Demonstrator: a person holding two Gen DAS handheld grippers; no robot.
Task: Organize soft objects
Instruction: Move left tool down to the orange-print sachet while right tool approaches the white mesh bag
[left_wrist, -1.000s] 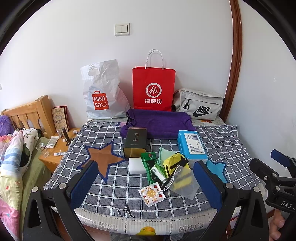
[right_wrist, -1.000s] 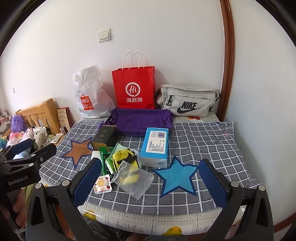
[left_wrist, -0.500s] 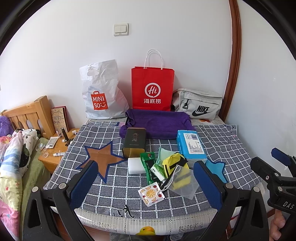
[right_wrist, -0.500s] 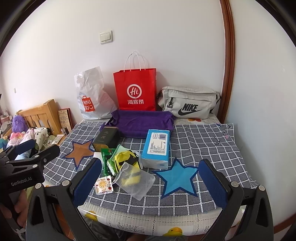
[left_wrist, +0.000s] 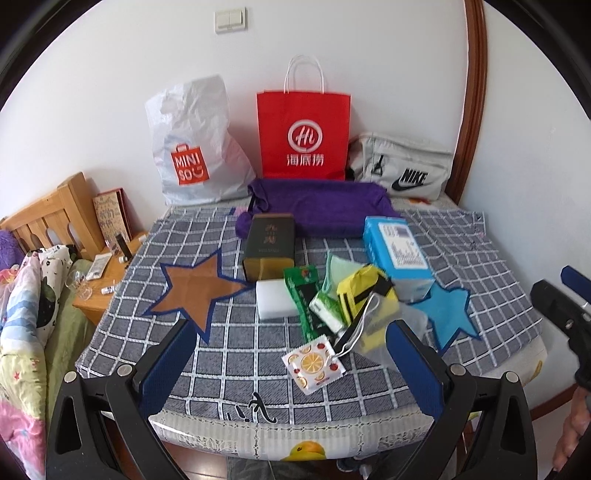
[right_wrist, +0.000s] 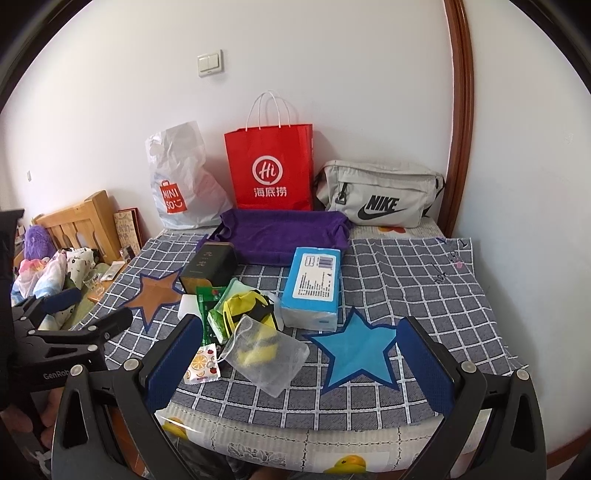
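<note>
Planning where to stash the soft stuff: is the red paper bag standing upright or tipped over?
Upright. The red paper bag stands against the wall behind the purple towel, white handles pointing up.

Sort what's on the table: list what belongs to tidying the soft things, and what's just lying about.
For the job: purple towel, mesh pouch, white sponge, tissue pack, yellow bag.

Lying about: dark tin, red paper bag, white plastic bag, grey waist bag.
</note>
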